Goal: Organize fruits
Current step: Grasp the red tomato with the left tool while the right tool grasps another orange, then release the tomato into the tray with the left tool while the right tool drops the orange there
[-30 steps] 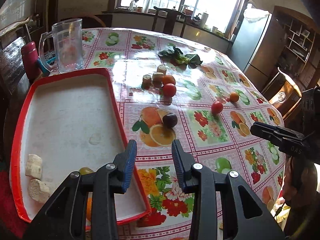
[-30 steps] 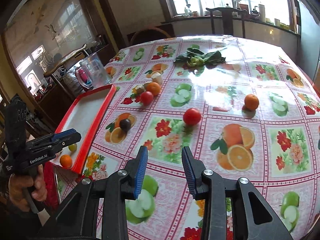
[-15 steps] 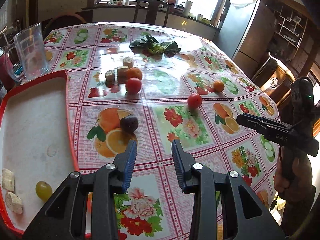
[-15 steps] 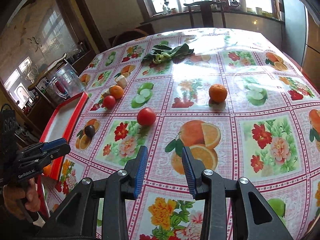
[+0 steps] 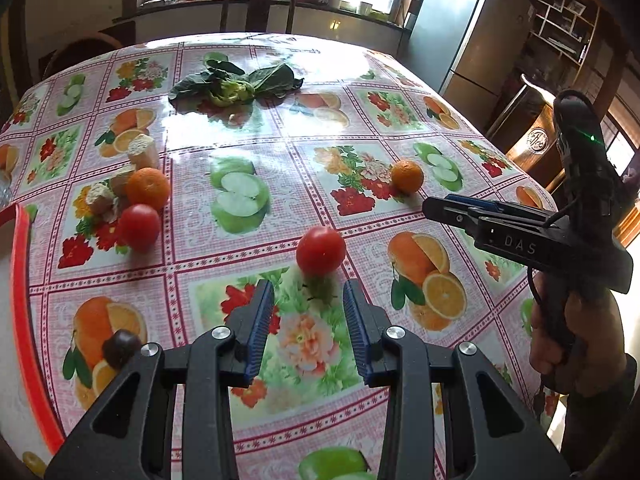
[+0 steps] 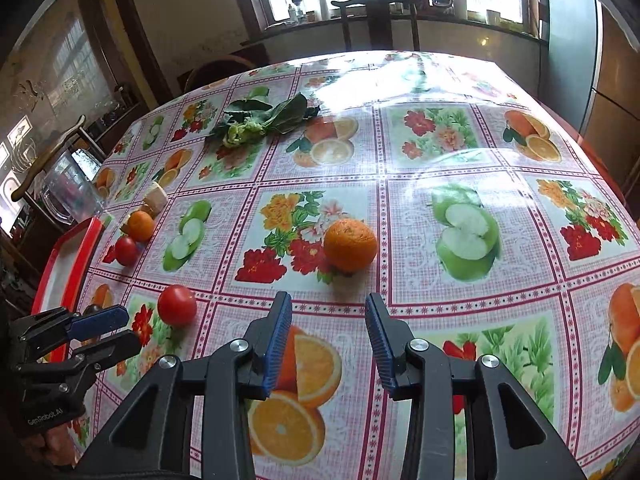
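Both sets of jaws stand apart with nothing between them: the right gripper [image 6: 326, 332], jaws opening, points at the orange [image 6: 350, 245] on the tablecloth [image 6: 460, 148], the left gripper [image 5: 308, 312] at the tomato [image 5: 321, 251] just ahead of it. The orange, round and pebbled, likely handles firm and light, best taken across its middle. The smooth, glossy tomato is judged softer and more easily bruised.

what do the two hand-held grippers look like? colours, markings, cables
Both match: black angular frames with silver pivot screws and blue ribbed pads. The left hand-held gripper reads "GenRobot.AI" on its side in the right wrist view. The right hand-held gripper reads "DAS", with a black cable and a green light on its handle. A dark sleeve shows at the wrist.
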The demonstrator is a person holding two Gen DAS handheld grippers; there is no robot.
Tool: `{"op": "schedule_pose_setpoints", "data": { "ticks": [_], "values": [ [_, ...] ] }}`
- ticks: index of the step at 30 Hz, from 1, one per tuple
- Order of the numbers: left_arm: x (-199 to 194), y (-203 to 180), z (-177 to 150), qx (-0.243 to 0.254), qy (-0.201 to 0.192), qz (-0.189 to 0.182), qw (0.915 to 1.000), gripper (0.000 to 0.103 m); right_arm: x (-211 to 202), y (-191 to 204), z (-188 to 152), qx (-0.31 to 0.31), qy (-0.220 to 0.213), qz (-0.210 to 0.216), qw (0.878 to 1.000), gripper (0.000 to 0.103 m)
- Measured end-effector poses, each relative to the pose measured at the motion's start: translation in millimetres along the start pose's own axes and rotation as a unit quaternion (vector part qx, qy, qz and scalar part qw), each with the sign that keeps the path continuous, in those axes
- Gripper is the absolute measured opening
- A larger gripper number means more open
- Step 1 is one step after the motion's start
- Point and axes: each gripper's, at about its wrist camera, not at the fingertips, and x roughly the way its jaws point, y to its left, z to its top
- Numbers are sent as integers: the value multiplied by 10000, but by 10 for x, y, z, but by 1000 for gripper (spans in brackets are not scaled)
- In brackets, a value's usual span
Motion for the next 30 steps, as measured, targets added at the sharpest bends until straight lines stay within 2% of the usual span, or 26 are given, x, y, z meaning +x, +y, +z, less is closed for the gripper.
{"op": "schedule_pose_setpoints", "data": {
  "ticks": [4, 8, 11, 14, 22, 30],
  "values": [
    [227, -45, 109, 46, 134, 13, 9999, 34, 157, -3, 124, -81, 30, -51, 9999, 43],
    [371, -68, 153, 108, 209, 20, 9997, 34, 285, -23, 203, -140, -25, -318, 9994, 46],
    [398, -83, 151, 208, 129, 37, 9997, 33, 331, -47, 202, -109, -6, -340, 9994, 36],
    [393, -62, 152, 201, 116, -12, 9997, 30, 284, -35, 162, -106, -69, -332, 9994, 34],
    [172, 32, 40, 3, 6, -129, 9999, 30, -58, 200, -25, -92, -210, 175, 9996, 34],
    [-190, 186, -167, -230, -188, -103, 9995, 30, -346, 624, -203, -346, -277, 440, 9980, 34]
  ]
}}
